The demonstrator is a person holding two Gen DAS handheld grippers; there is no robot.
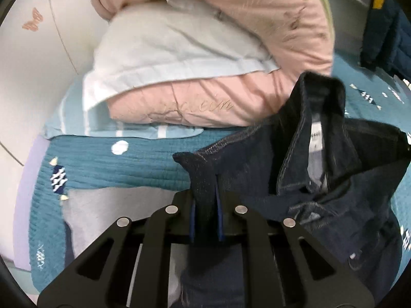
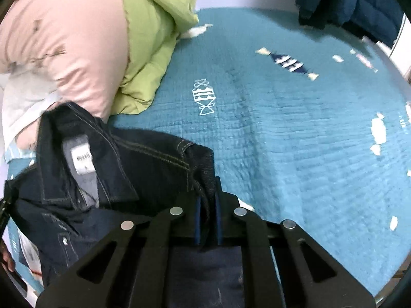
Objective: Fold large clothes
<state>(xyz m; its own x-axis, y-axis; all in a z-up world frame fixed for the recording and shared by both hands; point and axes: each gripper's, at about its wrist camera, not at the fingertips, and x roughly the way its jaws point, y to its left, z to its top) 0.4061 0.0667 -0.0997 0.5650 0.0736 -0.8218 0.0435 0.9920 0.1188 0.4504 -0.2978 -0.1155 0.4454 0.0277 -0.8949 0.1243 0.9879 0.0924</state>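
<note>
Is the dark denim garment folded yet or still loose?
Loose: the denim garment hangs bunched, collar open, pinched by left tongs and right tongs.

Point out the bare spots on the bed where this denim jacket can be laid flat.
Most room: the teal bedspread right of the denim jacket, between the green duvet and the dark blue coat. Crowded: the pillow end, where the white pillow and pink quilt are stacked.

Both grippers (image 1: pixel 206 213) (image 2: pixel 208 218) angled down, jaws clamped
</note>
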